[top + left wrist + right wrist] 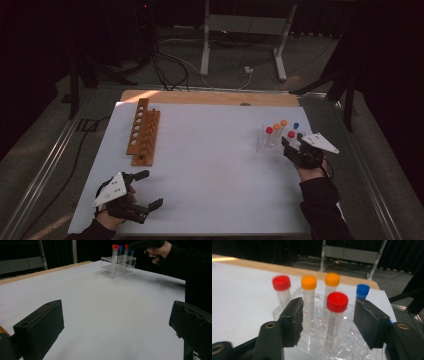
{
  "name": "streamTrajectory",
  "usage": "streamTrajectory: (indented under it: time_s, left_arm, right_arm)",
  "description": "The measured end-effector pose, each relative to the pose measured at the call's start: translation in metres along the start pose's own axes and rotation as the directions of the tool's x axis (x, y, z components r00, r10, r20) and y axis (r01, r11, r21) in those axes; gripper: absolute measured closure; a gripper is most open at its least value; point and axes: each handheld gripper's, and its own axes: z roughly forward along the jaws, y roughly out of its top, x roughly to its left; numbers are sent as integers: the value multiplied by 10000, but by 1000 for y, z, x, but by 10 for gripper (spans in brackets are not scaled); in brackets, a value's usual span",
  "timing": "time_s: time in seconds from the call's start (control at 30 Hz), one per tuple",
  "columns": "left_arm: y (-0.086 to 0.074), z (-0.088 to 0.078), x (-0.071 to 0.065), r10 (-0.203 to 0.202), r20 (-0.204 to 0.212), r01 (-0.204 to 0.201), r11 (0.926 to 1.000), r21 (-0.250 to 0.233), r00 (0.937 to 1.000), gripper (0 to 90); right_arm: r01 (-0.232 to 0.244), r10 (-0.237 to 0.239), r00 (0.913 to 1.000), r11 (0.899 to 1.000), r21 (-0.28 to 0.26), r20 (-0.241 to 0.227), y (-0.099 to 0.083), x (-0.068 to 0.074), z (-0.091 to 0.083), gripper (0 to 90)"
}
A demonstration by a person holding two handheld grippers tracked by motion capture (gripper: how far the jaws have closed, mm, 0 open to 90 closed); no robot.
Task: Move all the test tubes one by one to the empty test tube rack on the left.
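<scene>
The right gripper point(327, 322) is standing half open, its jaws flanking a red-capped tube point(335, 315) without pressing on it yet. That tube is sitting upright in the clear rack point(312, 345), nearest the gripper. Behind it, two orange-capped tubes point(309, 297) are standing at about 11 and 12 o'clock, another red-capped one at 10 o'clock, and a blue-capped tube point(362, 291) at 1 o'clock. In the high view the rack point(265, 142) is sitting at the desk's point(210, 165) 3 o'clock edge, the wooden rack point(142, 132) well apart at 10 o'clock. The tube is probably light, stiff, smooth plastic, so it is likely slippery; taking it just under the cap and lifting straight up looks safest, since the light rack may tip. The left gripper point(145, 189) is resting wide open, holding nothing, at 7 o'clock.
</scene>
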Motion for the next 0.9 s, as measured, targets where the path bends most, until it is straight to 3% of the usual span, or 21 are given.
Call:
streamTrajectory:
  time_s: [0.3,0.73,0.9]
  left_arm:
    - [0,0,0,11,13,-11,10000,-25,10000,6]
    - [0,0,0,0,36,0,10000,-3,10000,6]
    - [0,0,0,4,49,-5,10000,19,10000,6]
  right_arm:
    - [-258,243,9995,9968,752,213,-9,-1,15,549]
    - [-547,484,9971,9925,1091,593,-15,-1,25,740]
    - [-586,523,9968,9925,1071,611,-16,-3,24,749]
